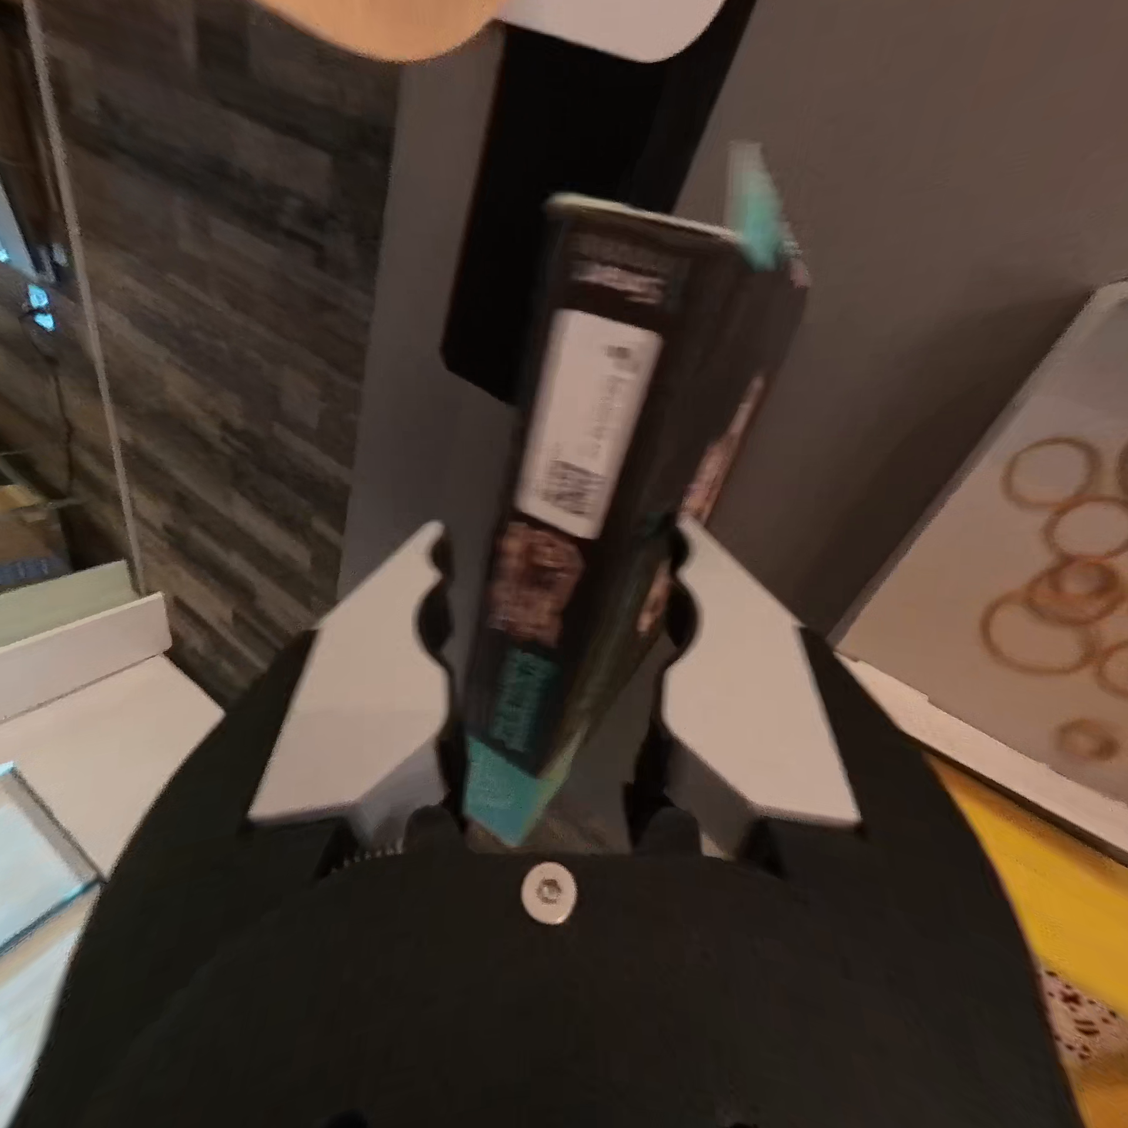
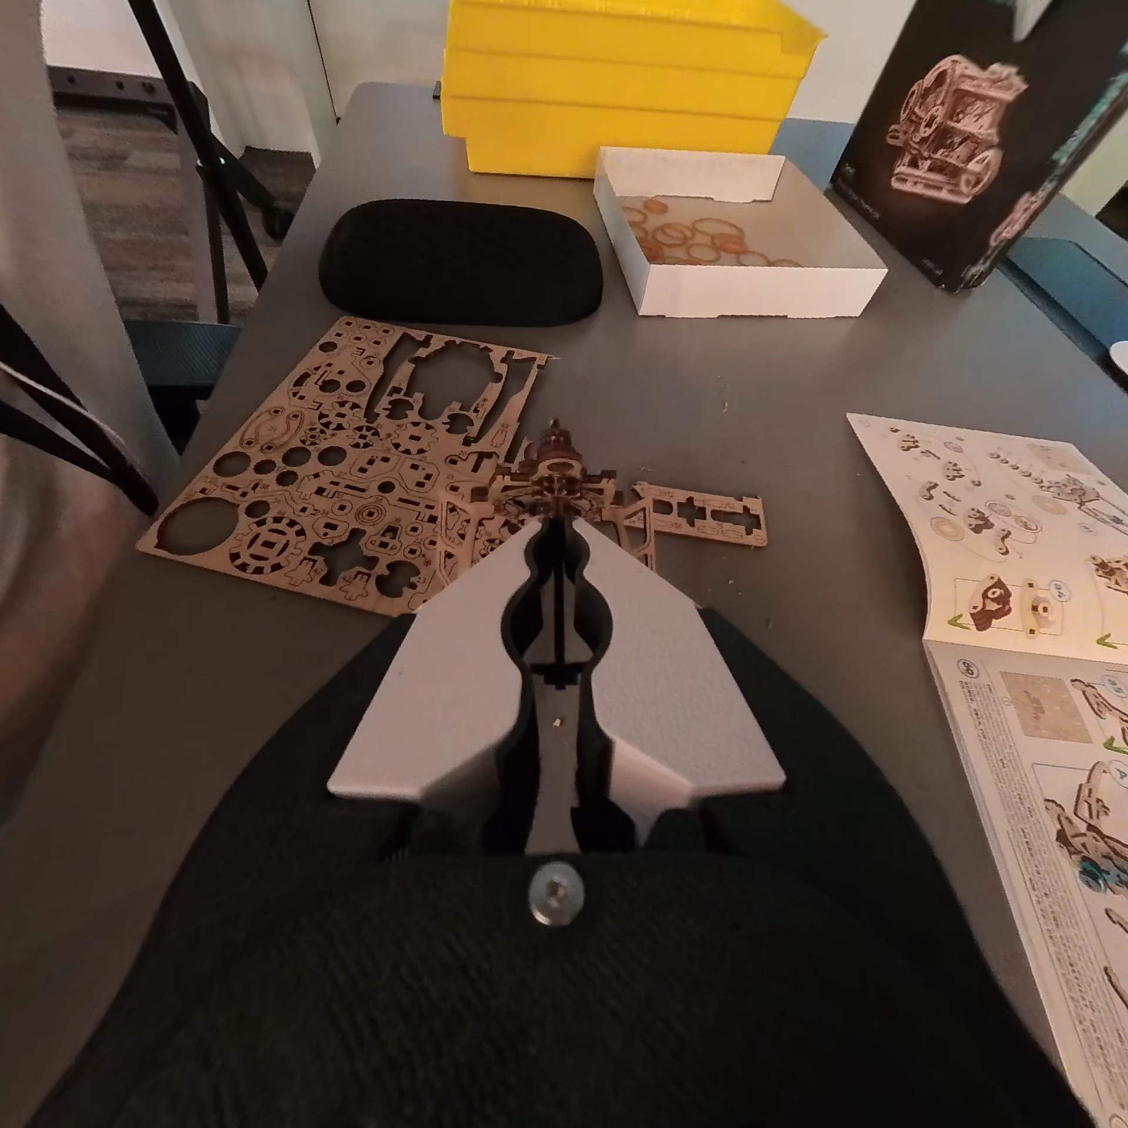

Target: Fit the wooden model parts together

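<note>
My right gripper (image 2: 556, 528) is shut on a small wooden model sub-assembly (image 2: 556, 479), pinching a thin flat part of it between the fingertips. It holds the assembly just above the grey table (image 2: 763, 390), over the edge of a laser-cut wooden part sheet (image 2: 342, 476). My left gripper (image 1: 558, 549) is closed around the dark model kit box (image 1: 586, 427), which runs lengthwise between its fingers and is blurred by motion. The same box shows at the upper right of the right wrist view (image 2: 952, 140).
A loose wooden frame piece (image 2: 702, 519) lies right of the assembly. A black pad (image 2: 458, 262), a white tray of wooden rings (image 2: 751, 287) and stacked yellow bins (image 2: 610, 79) sit farther back. An open instruction booklet (image 2: 1007, 610) lies at the right. About 50 cm separates my left fingertips from my right.
</note>
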`<action>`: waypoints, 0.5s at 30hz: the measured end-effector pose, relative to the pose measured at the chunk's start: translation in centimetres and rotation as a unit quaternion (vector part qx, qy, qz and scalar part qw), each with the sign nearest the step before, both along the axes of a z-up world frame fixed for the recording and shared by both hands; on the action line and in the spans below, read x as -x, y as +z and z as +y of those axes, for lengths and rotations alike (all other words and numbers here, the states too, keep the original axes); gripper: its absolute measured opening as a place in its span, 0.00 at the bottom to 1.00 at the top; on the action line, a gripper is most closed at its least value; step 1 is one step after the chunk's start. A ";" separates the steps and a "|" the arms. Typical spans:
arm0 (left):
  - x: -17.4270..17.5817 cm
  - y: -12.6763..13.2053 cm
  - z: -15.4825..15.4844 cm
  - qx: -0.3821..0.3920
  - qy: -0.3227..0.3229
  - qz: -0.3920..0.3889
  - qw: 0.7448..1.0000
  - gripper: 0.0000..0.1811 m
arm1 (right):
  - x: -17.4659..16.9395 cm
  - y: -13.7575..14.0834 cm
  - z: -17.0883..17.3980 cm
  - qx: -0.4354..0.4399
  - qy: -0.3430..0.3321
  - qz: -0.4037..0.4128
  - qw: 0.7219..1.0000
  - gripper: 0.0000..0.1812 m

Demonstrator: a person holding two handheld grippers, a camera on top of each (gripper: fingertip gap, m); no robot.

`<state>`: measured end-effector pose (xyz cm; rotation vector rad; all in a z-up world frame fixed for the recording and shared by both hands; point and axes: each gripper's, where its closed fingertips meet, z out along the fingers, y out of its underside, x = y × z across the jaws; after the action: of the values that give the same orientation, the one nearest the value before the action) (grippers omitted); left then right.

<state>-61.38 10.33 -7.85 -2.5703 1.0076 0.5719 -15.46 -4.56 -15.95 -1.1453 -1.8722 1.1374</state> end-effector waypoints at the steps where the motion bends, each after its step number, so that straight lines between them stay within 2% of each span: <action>1: -0.5 -0.1 0.3 -0.005 -0.014 -0.003 1.000 0.33 | 0.0 0.1 0.0 0.001 0.000 0.002 1.000 0.00; 5: -4.4 1.0 1.9 -0.024 -0.067 -0.044 0.996 0.24 | -0.1 0.3 0.1 0.006 0.000 0.006 1.000 0.00; 7: -6.5 1.5 3.0 -0.026 -0.098 -0.036 0.994 0.23 | -0.1 0.3 0.0 0.006 0.002 0.005 1.000 0.00; 15: -13.4 1.5 4.7 0.069 -0.146 -0.097 0.982 0.23 | -0.2 0.5 0.0 0.004 0.001 0.009 1.000 0.00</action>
<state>-47.95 15.07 -6.35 -2.4667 1.3599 0.1751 -15.28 -4.57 -15.46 -1.1337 -1.8567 1.1532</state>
